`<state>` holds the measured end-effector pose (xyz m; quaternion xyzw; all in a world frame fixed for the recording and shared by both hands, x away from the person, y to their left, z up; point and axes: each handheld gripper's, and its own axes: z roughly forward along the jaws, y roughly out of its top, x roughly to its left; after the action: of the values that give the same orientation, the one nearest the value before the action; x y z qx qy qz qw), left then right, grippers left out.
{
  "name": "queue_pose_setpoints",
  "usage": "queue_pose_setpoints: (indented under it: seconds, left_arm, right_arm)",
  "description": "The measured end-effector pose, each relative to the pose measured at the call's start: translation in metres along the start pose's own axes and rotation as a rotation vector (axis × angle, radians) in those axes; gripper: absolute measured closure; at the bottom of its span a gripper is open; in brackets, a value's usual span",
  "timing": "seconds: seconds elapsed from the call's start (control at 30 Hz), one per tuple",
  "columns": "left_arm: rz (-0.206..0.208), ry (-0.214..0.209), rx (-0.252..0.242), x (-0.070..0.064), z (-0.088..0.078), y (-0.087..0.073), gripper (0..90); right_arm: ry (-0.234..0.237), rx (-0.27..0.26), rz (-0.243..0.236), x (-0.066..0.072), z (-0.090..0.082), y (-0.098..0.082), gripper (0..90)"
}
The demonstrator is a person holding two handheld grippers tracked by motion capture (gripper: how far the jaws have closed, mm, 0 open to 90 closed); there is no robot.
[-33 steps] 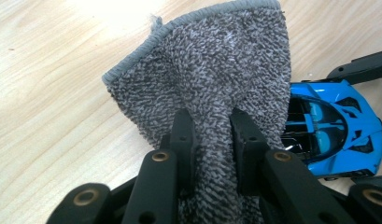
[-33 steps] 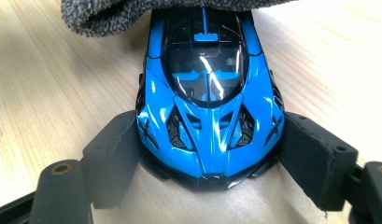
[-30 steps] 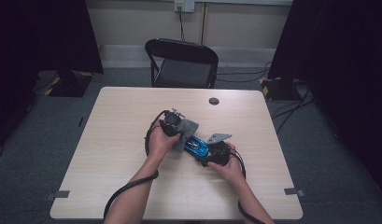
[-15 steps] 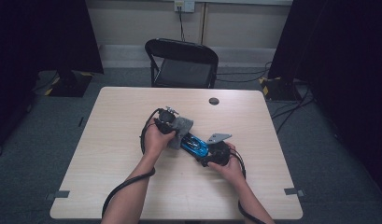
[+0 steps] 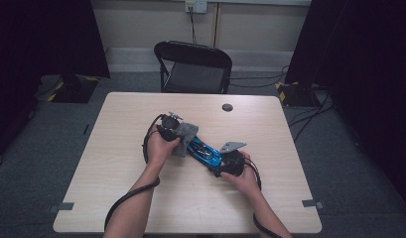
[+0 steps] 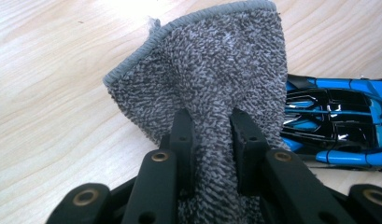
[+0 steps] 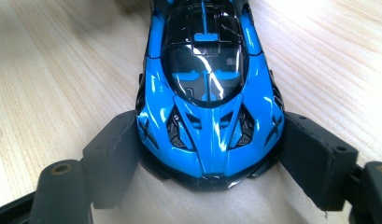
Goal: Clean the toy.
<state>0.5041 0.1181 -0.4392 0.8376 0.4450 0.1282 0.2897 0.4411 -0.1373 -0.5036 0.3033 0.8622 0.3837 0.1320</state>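
High view showed 1 pale wooden table (image 5: 116, 163), 1 black folding chair (image 5: 193, 67) behind its far edge, 1 small dark round disc (image 5: 227, 107) on the tabletop near that edge, 1 glossy blue and black toy sports car (image 5: 204, 150) and 1 grey terry cloth (image 5: 183, 137) near the middle, plus 2 hand-held grippers. The left gripper (image 5: 171, 130) sat at the car's far-left end with the cloth, and the right gripper (image 5: 221, 163) sat at the car's near-right end, a grey three-cornered plate on top of it. Left gripper view showed the 2 black jaws drawn close together and pinching a gathered fold of the grey terry cloth (image 6: 212, 93) between them; the rest of the cloth fanned upward above the jaws, its stitched edge at the top, and the toy car (image 6: 338, 121) lay on the wood just beside it at the right. Right gripper view showed the 2 jaws spread wide, 1 pad pressed against each side of the car's nose (image 7: 209, 107), so the car was clamped across its front end while resting on the table (image 7: 53, 70).
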Motion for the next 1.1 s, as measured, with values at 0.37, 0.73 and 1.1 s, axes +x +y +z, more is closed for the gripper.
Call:
queue_pose_setpoints:
  seconds: [0.37,0.73,1.1]
  left_arm:
    - [-0.022,-0.042,-0.041,0.0,-0.016,-0.007,73.6]
    - [-0.013,-0.08,-0.063,-0.006,-0.028,-0.016,73.5]
    - [0.004,-0.095,-0.071,-0.01,-0.043,-0.034,73.3]
  right_arm:
    - [0.0,0.003,0.002,-0.001,0.0,0.0,23.0]
    - [-0.003,-0.012,0.013,-0.002,-0.007,-0.002,19.1]
    - [-0.001,-0.082,-0.005,-0.002,-0.026,0.026,29.8]
